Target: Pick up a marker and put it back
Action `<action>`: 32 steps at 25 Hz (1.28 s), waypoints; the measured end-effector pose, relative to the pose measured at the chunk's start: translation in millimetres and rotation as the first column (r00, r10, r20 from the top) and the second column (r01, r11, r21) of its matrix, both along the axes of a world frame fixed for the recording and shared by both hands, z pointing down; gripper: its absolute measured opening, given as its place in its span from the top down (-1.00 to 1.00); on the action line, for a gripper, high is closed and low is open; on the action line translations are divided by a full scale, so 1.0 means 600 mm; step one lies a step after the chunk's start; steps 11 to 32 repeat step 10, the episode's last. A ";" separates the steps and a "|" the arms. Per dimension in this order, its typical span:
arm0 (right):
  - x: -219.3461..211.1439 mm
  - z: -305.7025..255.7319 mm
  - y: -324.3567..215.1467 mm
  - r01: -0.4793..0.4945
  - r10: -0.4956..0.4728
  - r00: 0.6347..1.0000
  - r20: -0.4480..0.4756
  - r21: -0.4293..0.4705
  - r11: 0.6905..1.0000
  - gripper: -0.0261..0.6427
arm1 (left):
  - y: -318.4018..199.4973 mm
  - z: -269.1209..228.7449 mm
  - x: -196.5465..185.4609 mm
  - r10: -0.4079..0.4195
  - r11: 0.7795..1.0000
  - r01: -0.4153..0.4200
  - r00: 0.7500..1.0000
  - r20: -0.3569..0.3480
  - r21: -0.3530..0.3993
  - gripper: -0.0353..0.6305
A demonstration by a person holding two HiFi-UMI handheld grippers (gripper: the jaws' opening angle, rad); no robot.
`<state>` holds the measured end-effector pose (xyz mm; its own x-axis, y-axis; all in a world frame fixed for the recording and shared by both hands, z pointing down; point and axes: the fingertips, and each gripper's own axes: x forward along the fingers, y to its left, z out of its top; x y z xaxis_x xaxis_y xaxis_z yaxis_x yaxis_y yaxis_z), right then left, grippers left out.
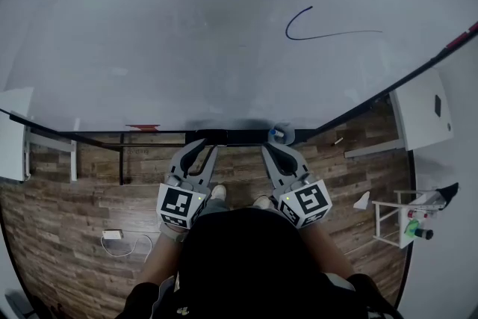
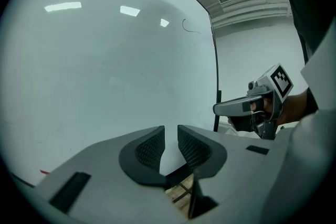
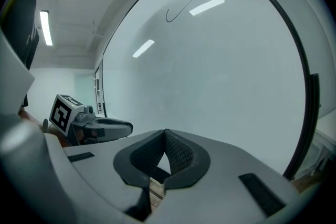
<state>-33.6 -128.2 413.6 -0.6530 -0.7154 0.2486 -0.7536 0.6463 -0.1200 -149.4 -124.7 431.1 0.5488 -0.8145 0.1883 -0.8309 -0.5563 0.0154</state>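
Head view first: both grippers are hanging side by side below the whiteboard, over the wooden floor. The left gripper and the right gripper are both pointing at the dark ledge under the board. A blue-tipped marker is lying on that ledge, just ahead of the right gripper and apart from it. A blue line is showing on the board's upper right. In the left gripper view, the jaws are standing slightly apart with nothing between them, only board behind. In the right gripper view, the jaws are meeting at their tips and gripping nothing.
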 end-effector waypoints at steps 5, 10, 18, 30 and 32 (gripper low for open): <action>0.002 0.002 -0.002 -0.022 0.022 1.000 -0.007 -0.004 1.000 0.84 | -0.006 0.000 0.004 0.019 1.000 -0.019 1.000 -0.021 -0.006 0.62; -0.001 -0.002 -0.005 -0.031 0.031 0.999 -0.010 0.006 1.000 0.84 | -0.009 0.002 0.009 0.046 0.999 -0.046 0.999 -0.015 -0.005 0.62; -0.001 -0.002 -0.005 -0.031 0.031 0.999 -0.010 0.006 1.000 0.84 | -0.009 0.002 0.009 0.046 0.999 -0.046 0.999 -0.015 -0.005 0.62; -0.001 -0.002 -0.005 -0.031 0.031 0.999 -0.010 0.006 1.000 0.84 | -0.009 0.002 0.009 0.046 0.999 -0.046 0.999 -0.015 -0.005 0.62; -0.001 -0.002 -0.005 -0.031 0.031 0.999 -0.010 0.006 1.000 0.84 | -0.009 0.002 0.009 0.046 0.999 -0.046 0.999 -0.015 -0.005 0.62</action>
